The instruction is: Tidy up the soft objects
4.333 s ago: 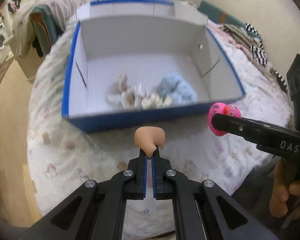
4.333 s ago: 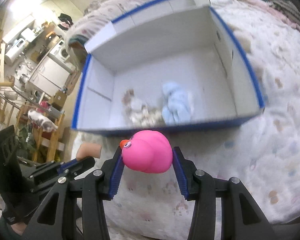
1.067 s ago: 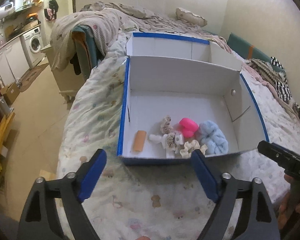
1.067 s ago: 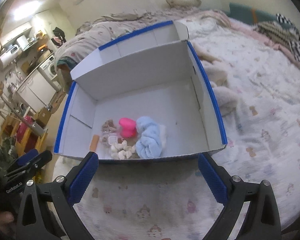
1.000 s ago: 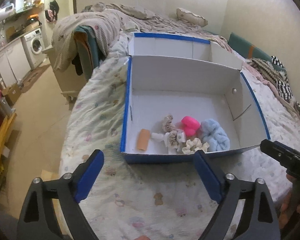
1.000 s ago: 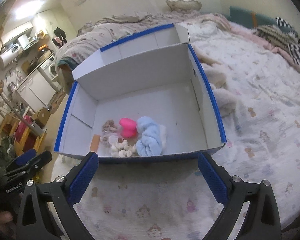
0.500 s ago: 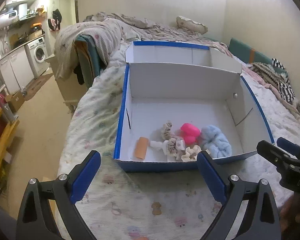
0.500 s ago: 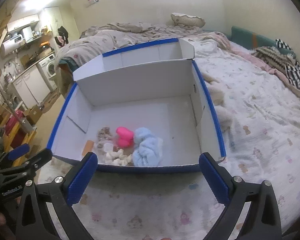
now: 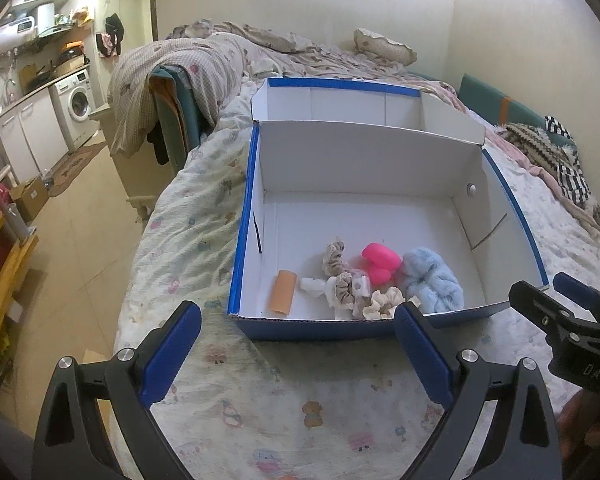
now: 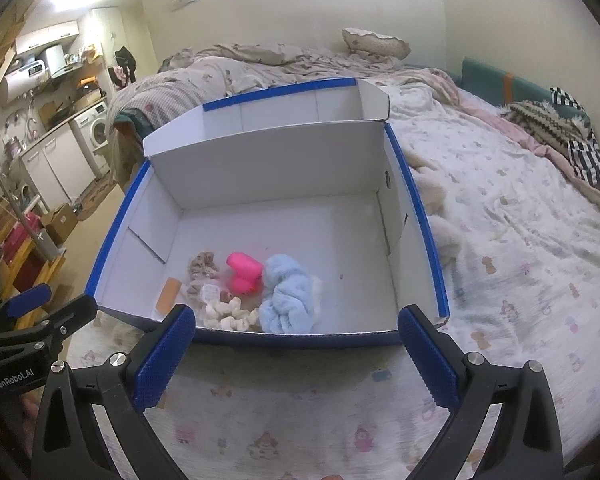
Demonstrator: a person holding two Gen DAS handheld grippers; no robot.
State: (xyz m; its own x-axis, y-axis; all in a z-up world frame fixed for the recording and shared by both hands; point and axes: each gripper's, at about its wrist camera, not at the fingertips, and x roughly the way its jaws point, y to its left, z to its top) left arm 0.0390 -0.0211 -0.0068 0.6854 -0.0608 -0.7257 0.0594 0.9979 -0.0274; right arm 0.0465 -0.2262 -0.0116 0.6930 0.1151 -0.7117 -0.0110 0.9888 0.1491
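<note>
Right wrist view: box front wall hides part of the scrunchies; both grippers' jaws spread, empty.

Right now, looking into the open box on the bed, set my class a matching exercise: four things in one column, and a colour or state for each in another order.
Things
1. rubber duck
2. fluffy cloth
3. foam roll
4. left tool

Colour or state
A. light blue
B. open, holding nothing
C. bright pink
D. tan orange, lying nearest the box's left wall

Pairs: 1-C, 2-A, 3-D, 4-B
</note>
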